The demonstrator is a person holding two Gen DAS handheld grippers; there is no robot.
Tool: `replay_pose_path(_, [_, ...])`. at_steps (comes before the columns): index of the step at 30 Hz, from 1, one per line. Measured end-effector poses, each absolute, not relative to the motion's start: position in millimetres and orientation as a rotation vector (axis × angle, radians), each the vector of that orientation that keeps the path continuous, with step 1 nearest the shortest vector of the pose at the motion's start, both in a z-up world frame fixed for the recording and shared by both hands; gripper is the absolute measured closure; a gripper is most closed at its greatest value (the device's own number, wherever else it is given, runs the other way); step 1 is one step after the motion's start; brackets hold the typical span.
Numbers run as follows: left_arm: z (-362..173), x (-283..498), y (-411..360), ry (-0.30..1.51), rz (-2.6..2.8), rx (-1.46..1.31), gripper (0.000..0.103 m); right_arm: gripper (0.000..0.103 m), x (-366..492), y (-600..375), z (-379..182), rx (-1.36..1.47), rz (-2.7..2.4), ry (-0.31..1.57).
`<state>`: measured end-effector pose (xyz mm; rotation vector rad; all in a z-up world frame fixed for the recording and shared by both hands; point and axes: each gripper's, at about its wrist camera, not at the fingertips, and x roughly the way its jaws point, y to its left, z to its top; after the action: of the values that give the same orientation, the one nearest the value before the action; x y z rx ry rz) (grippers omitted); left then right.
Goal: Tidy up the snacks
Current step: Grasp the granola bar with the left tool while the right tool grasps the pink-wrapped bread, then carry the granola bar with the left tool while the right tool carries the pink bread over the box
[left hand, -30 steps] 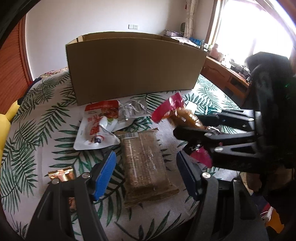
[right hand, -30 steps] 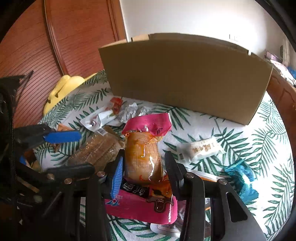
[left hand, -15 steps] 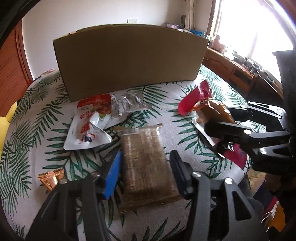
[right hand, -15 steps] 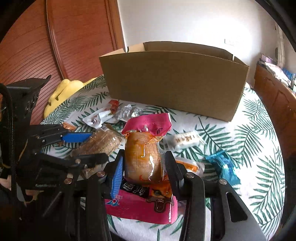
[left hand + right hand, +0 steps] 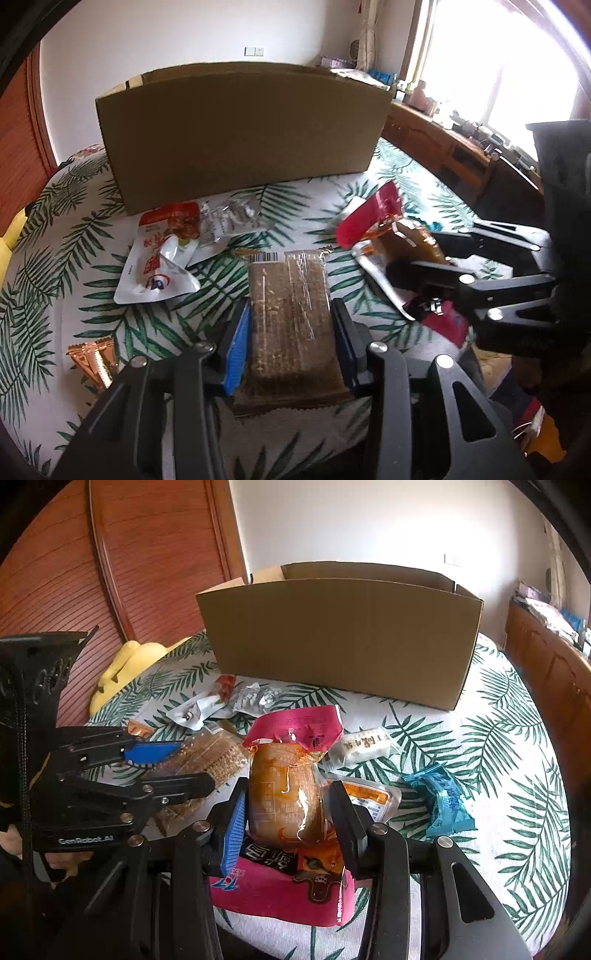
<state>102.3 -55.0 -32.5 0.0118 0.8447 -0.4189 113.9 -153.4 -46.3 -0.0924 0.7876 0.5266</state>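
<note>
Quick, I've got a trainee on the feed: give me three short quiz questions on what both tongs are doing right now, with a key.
1. True or false: the left tongs are shut on the brown grain bar.
2. What do the right tongs hold? A) the blue wrapper B) the pink-topped orange pouch C) the white candy
3. Fill in: every snack in view lies outside the open cardboard ____.

Key: 1 true; 2 B; 3 box.
</note>
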Motion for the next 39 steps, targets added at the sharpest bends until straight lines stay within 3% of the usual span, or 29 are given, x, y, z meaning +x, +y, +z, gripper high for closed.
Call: replay_pose_path(39, [57.1, 128.4, -27.1, 0.671, -0.396, -0.027, 0.063, 0.06, 112.7, -179.7, 18.3, -0.08, 0.496, 0.664])
